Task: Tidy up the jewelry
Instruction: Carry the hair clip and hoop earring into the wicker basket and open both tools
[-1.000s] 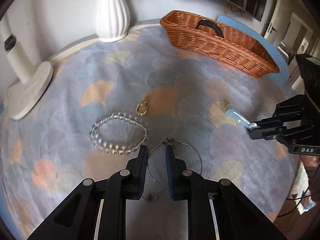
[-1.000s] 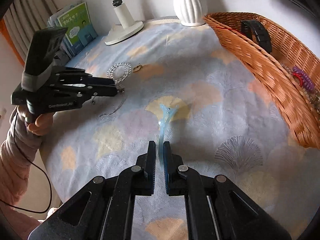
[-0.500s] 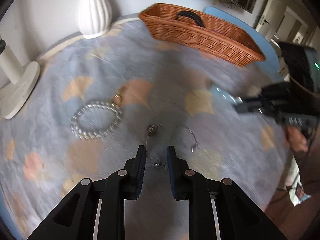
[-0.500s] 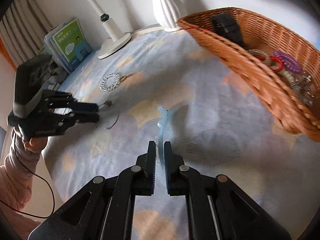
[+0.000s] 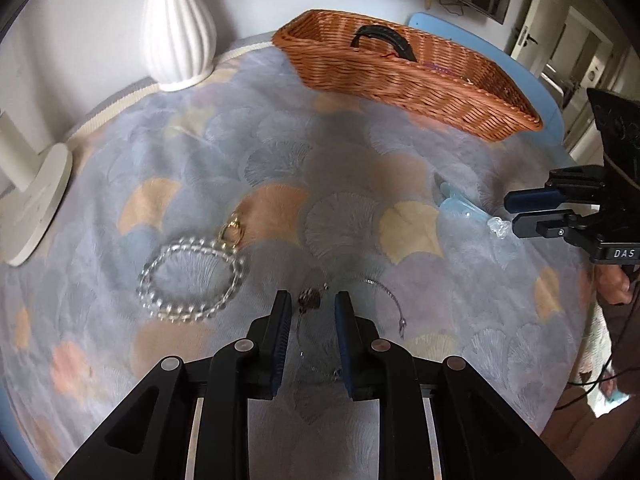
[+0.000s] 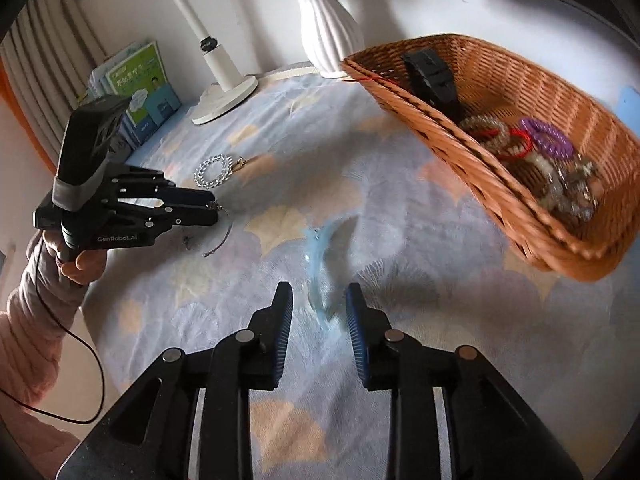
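Since the earlier frames, both grippers have parted their fingers: the right one no longer clamps the blue hair clip, and the left one has spread around the wire bangle's charm.

Left wrist view: left gripper [image 5: 309, 312] stands with fingers apart, gripping nothing; the charm of the thin wire bangle [image 5: 394, 300] lies between the fingertips on the tablecloth [image 5: 280, 152]. Clear bead bracelet [image 5: 192, 276] lies just left of the gripper, with a gold ring piece [image 5: 232, 232] touching its upper edge. Right gripper [image 5: 516, 212] sits at the far right, fingers slightly apart, its tips beside the blue hair clip [image 5: 460, 204]. Wicker basket [image 5: 400, 80] stands beyond, near a white vase [image 5: 176, 36].

Right wrist view: right gripper [image 6: 319, 308] is wide open and empty; the hair clip [image 6: 318, 256] lies blurred on the cloth between and ahead of the fingers. Left gripper [image 6: 212, 210] hovers at the bangle [image 6: 224, 236]. The basket [image 6: 500, 184] holds bracelets and a black item.
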Motion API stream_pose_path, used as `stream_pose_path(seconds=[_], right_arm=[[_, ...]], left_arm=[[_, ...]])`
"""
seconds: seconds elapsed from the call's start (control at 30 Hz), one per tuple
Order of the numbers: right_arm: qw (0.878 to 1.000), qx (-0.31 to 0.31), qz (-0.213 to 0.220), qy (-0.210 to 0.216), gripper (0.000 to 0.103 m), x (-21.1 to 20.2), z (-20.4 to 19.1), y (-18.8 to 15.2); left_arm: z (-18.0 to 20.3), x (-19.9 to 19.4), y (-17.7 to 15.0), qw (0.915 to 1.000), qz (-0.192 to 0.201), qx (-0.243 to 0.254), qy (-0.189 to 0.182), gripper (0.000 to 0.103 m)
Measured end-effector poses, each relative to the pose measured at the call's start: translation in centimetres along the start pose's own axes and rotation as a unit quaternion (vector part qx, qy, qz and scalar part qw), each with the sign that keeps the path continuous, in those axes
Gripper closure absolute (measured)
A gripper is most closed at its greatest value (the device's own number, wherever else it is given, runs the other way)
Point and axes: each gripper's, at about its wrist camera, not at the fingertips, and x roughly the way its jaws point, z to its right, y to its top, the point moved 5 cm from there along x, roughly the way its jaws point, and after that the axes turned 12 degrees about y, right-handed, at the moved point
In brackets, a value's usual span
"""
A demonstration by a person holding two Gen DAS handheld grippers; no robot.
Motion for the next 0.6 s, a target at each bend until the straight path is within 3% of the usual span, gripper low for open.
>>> stream_pose_path(seconds=[0.3,0.33,0.4,0.43,0.6], right_arm=[[0.993,-0.084,-0.038,-0.071,0.073,2.9,-2.3,-0.2],[0.992,-0.090,-0.041,-0.076,0.074,2.9,-2.4,-0.3],[0.990,-0.102,-0.043,-0.088,0.092,2.8,-2.6,-0.6],[0.989,-0.106,-0.045,-0.091,0.095,2.8,-2.6,-0.7],[0.990,-0.102,-0.020,-0.094,0.095,0.6,-2.7,-0.4]], left_arm=[[0.7,0.3,0.6,0.9997,0.005,0.014,0.020,0.084],[0.7,0.2,0.6,0.9997,0.005,0.013,0.019,0.091],[0.8,0.1,0.6,0.9999,0.003,0.006,0.012,0.092],[0.8,0.0,0.6,0.9999,0.005,0.003,0.013,0.092],[0.8,-2.9,2.1,0.9987,0.046,-0.021,-0.010,0.092]])
